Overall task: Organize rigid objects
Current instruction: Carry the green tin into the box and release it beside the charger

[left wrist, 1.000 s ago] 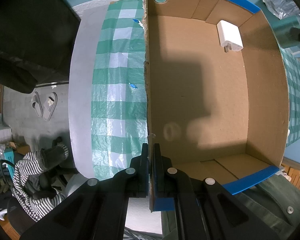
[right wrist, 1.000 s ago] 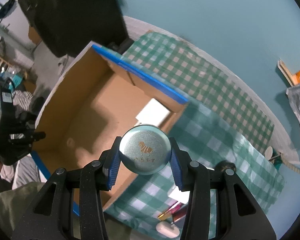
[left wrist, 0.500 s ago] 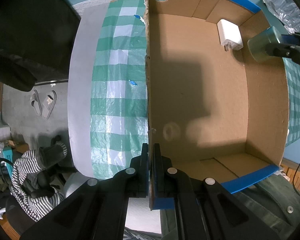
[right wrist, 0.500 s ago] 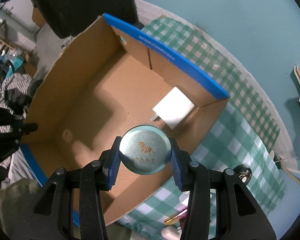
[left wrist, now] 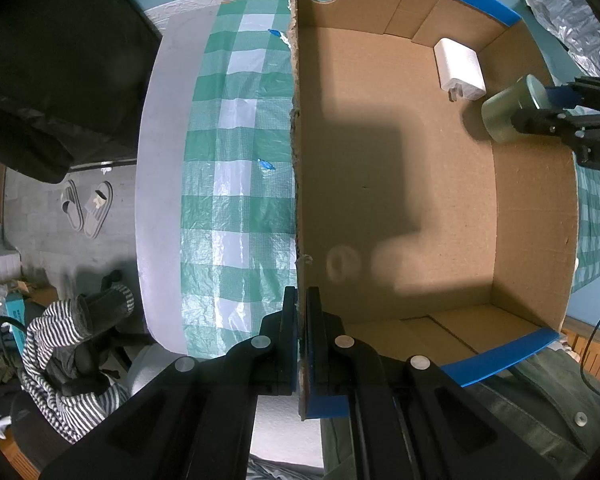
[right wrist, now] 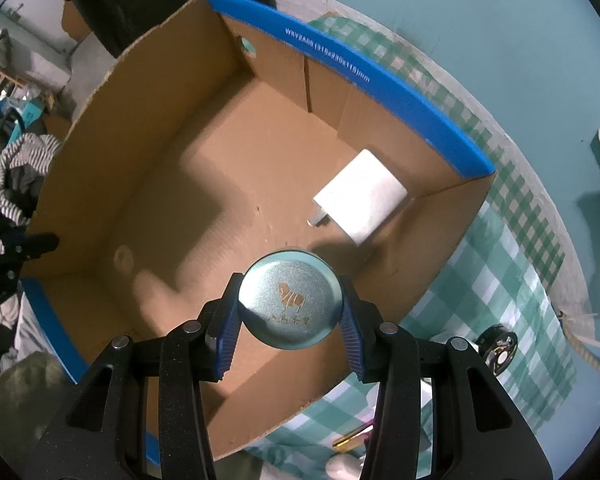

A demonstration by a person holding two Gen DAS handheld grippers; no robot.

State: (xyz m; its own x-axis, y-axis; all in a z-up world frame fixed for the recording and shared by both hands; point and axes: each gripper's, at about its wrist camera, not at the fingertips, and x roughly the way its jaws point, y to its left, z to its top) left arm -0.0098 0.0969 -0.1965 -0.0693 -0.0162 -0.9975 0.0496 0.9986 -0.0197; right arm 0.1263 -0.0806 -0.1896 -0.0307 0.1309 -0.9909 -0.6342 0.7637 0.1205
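Note:
An open cardboard box (left wrist: pixel 532 216) with blue-taped edges stands on a green checked tablecloth; it also shows in the right wrist view (right wrist: pixel 404 92). A white charger (left wrist: pixel 459 65) lies in its far corner (right wrist: pixel 360 208). My left gripper (left wrist: pixel 302 308) is shut on the box's left wall. My right gripper (right wrist: pixel 290 312) is shut on a round pale-green tin (right wrist: pixel 291 305) with a gold horse emblem. It holds the tin above the box floor, just inside the right wall (left wrist: pixel 504 112), near the charger.
On the green checked tablecloth (right wrist: pixel 500 264) right of the box lie a black round part (right wrist: pixel 500 350), a gold-pink stick (right wrist: pixel 350 442) and a white object (right wrist: pixel 342 470). Slippers (left wrist: pixel 86 208) and striped clothing (left wrist: pixel 60 344) lie on the floor to the left.
My right gripper has carried the tin from outside the box over its right wall and in above the floor, near the charger. The left gripper stays clamped on the box wall.

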